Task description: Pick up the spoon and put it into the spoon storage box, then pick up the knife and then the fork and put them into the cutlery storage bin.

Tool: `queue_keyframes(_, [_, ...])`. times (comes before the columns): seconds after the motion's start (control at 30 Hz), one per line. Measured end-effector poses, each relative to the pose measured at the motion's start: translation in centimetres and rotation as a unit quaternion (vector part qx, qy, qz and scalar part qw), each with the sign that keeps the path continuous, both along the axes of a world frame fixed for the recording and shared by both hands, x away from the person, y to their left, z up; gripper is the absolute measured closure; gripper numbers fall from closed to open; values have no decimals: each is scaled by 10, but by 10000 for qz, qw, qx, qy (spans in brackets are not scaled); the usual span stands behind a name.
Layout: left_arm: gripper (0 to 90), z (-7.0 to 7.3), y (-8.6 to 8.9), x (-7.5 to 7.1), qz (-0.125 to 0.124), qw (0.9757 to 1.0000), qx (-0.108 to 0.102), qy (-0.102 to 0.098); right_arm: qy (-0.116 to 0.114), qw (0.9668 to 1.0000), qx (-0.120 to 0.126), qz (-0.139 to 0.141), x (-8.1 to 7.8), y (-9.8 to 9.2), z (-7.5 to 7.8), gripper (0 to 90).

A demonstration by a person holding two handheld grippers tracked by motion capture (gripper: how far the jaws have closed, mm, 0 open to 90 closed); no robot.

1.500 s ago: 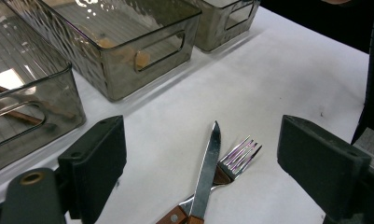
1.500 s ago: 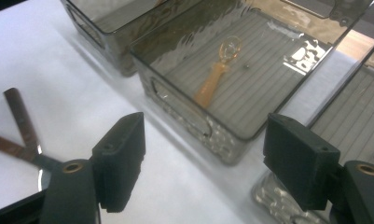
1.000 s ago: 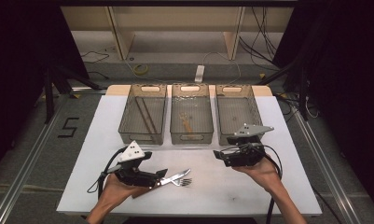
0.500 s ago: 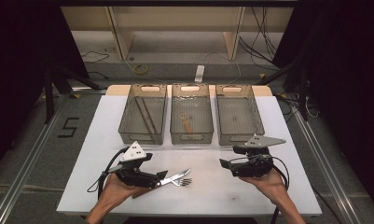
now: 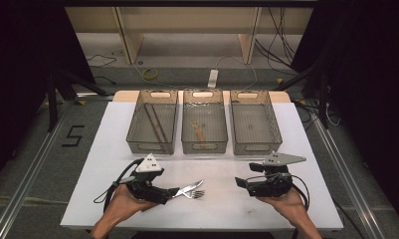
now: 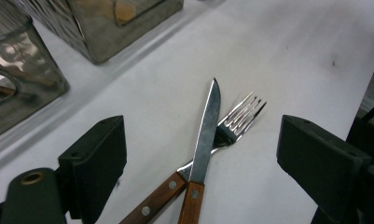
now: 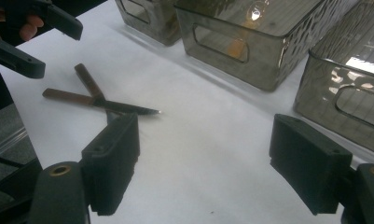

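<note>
A wooden-handled knife [image 6: 207, 133] lies crossed over a wooden-handled fork [image 6: 241, 117] on the white table. My left gripper [image 6: 203, 142] stands open, one jaw on each side of the two handles and touching neither. From above, the knife [image 5: 192, 187] and fork [image 5: 197, 194] lie just off the tip of the left gripper [image 5: 170, 192]. My right gripper [image 5: 241, 183] is held low over the table's near right and points left. It is open with nothing between its jaws [image 7: 208, 158]. The crossed knife [image 7: 121, 107] and fork [image 7: 87, 78] lie beyond it.
Three translucent grey bins stand in a row at the far side: left bin [image 5: 138, 122] with dark sticks, middle bin [image 5: 186, 124] with a small wooden item, right bin [image 5: 275, 124]. The white table [image 5: 222, 209] ends close behind both hands.
My right gripper has drawn back from the right bin toward the near edge and sunk lower. The left gripper, knife and fork have stayed put.
</note>
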State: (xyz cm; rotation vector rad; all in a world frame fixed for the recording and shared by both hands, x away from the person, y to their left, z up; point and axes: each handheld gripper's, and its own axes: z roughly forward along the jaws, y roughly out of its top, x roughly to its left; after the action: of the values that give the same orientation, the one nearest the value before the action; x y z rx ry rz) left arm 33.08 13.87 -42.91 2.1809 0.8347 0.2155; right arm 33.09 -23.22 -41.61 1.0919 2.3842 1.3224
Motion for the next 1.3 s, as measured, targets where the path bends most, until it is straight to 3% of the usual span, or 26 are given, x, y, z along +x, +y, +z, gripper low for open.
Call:
queue_keyframes(0.1, [155,-3,-2,0,-63,9997,215,65,2,10000,-14,31,-2,0,-1,247])
queue_keyframes(0.43, [161,-6,-4,1,-110,9980,553,286,-15,10000,-14,-3,-7,-2,-4,246])
queue_keyframes(0.83, [168,-12,-4,1,-158,9937,959,560,36,10000,-50,7,-11,-3,-6,245])
queue_keyframes(1.07, [205,-18,-4,2,-150,9886,1283,767,40,10000,-59,25,-12,-3,-6,244])
queue_keyframes(1.2, [244,-21,-3,2,-186,9843,1536,847,54,10000,-72,26,-11,-3,-7,245])
queue_keyframes(1.3, [284,-23,-4,1,-228,9830,1566,934,78,9999,-107,36,-11,-3,-8,246])
